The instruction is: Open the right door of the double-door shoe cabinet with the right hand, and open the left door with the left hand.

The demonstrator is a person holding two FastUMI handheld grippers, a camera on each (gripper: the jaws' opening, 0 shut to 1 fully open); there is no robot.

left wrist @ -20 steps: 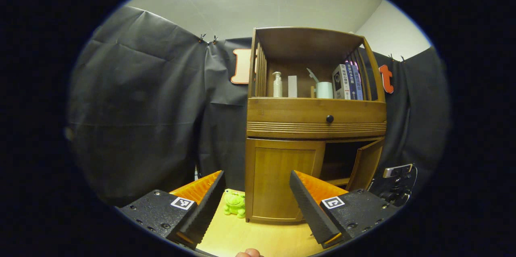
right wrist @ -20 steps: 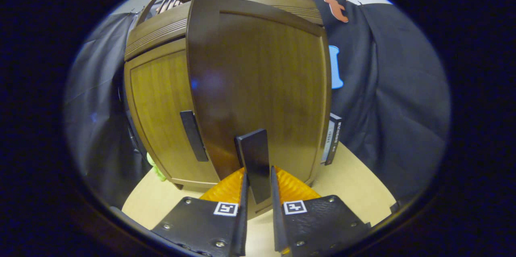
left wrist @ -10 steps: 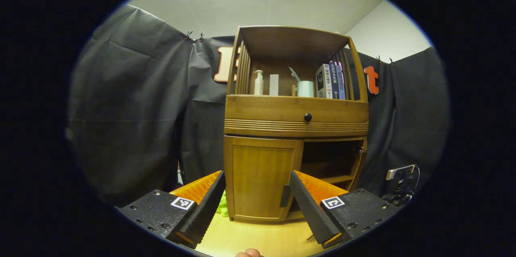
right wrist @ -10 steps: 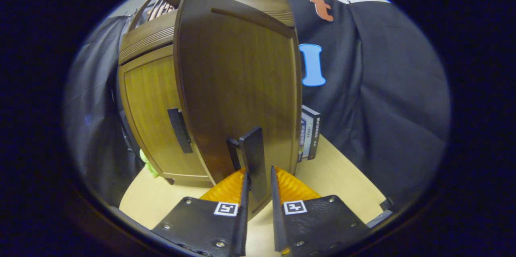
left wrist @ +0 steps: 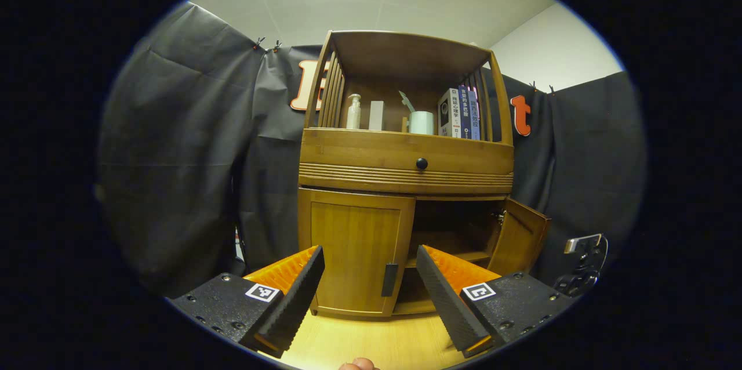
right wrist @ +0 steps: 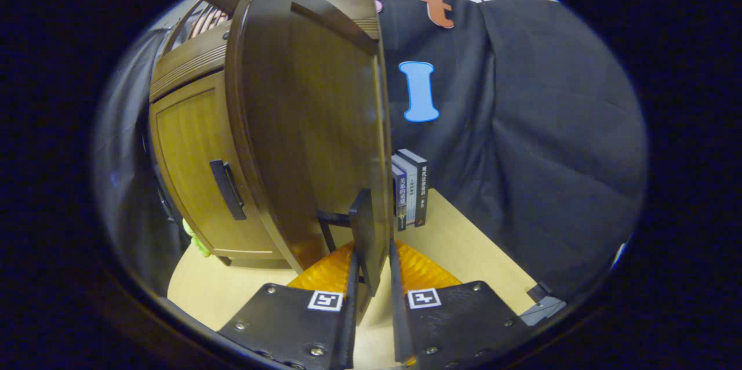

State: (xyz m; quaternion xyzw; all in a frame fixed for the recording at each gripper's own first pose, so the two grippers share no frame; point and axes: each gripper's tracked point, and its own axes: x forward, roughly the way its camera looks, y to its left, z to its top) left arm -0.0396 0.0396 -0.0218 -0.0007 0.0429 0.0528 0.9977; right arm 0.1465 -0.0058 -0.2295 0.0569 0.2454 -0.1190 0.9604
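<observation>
Shoe cabinet [left wrist: 406, 161], standing on the bench [left wrist: 371, 341] against the far wall of the booth, at roughly the halfway stage of the task. The right door [right wrist: 313, 126] is swung well out from the cabinet front, leaving the right compartment dark and exposed in the left gripper view; this half appears done or nearly so. The left door [left wrist: 355, 257] is shut flush, so its opening remains. The right tongs [right wrist: 371, 289] are pressed together on the right door's handle [right wrist: 364, 236], a dark vertical bar, both fingers bearing on it. The left tongs [left wrist: 371, 294] are spread wide and hold nothing, hanging in front of the left door with the left door's handle [left wrist: 389, 279] between their fingers in the view but well beyond them. Compared with half a second ago, the right door has swung farther open, uncovering more of the books [right wrist: 410, 187] standing on the bench beside the cabinet, and the left tongs have centred on the left door's handle.
</observation>
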